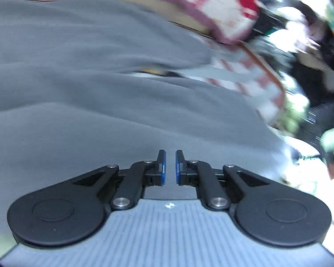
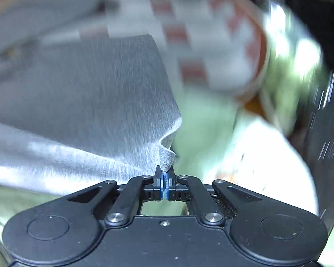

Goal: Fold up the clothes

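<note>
A grey garment [image 1: 89,84] fills most of the left wrist view, lying in broad folds on a red-and-white checked cloth [image 1: 262,82]. My left gripper [image 1: 170,166] hovers low over it, open by a small gap, with nothing between its blue pads [image 1: 163,169]. In the right wrist view the same grey garment [image 2: 95,93] stretches up and left from my right gripper [image 2: 165,173], which is shut on a curled corner of the fabric. Both views are motion-blurred.
The checked cloth [image 2: 202,40] covers a table with a brown rim [image 2: 263,44]. A pale green surface [image 2: 207,120] lies below the lifted garment. Blurred clutter [image 1: 300,44] and a dark ribbed object [image 1: 325,115] sit at the right.
</note>
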Motion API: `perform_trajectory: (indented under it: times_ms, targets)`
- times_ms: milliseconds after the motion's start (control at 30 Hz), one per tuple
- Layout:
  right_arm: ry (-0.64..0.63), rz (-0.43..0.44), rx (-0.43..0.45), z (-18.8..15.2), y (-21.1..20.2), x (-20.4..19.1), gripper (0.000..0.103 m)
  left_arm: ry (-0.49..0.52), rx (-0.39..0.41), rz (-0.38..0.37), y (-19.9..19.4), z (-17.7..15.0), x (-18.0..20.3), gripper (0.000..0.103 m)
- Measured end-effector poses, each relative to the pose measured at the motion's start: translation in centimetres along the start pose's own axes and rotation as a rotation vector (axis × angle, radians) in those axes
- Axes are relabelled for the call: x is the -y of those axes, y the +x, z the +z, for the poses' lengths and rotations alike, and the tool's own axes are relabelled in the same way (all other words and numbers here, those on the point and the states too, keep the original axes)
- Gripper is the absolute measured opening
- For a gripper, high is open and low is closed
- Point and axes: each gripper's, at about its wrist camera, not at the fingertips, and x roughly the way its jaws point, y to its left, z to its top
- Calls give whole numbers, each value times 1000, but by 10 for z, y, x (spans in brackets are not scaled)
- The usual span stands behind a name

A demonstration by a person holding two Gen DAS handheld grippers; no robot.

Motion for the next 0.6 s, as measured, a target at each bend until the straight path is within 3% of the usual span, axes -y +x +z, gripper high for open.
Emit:
perform_trajectory:
  times_ms: [100,200,267,300,333,367,500,600]
  targets:
    - [-46,-41,-14,-9,21,-19,2,-119,78,129,-41,-3,-45,8]
    - [-49,-66,-34,1,23,-22,6,-238,161,249,-83,-16,-86,20]
    - [-79,-122,2,9,12,-17,23,-317,216,329,-111,-25,-114,26]
    - [-60,-148,35,14,2,-13,41,-356,244,369,-125,-29,-128,27]
    - [-38,-173,69,19,-8,-8,51,-395,270,403,-137,-34,-140,27]
    - [-16,-197,104,24,-19,-4,51,-430,291,423,-143,-39,-147,27]
    - [107,41,274,47,-63,-8,52,-471,353,497,-157,-44,-161,28]
    - [-10,249,311,78,-74,-62,52,-422,381,568,-163,-40,-164,38]
